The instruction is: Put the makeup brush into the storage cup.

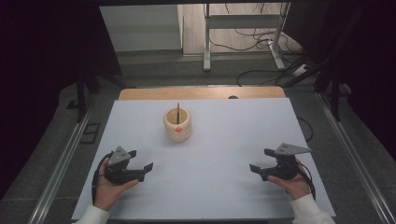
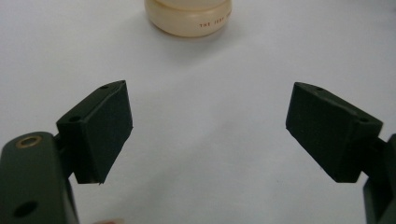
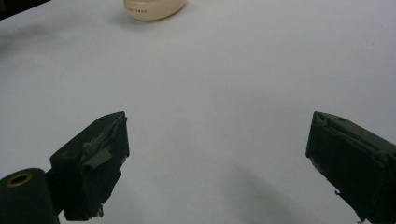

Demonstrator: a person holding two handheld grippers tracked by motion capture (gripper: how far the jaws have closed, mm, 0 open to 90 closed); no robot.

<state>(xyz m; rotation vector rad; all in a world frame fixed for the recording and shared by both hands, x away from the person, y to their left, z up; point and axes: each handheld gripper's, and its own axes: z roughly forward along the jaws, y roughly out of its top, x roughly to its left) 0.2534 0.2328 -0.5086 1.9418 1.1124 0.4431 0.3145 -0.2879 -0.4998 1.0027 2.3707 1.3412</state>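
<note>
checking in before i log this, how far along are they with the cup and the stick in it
Little looks done so far. The cream cup stands upright on the white table, with a thin dark stick standing in it. In hand: nothing. The left gripper and right gripper both rest open near the table's front edge, well short of the cup. Reaching and gripping are apparently all still ahead.

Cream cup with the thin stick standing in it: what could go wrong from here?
1. The stick stands loose in the cup; a pull at an angle might tip the cup.
2. The stick is thin, so the open left hand-held gripper or right hand-held gripper could close beside it.
</note>
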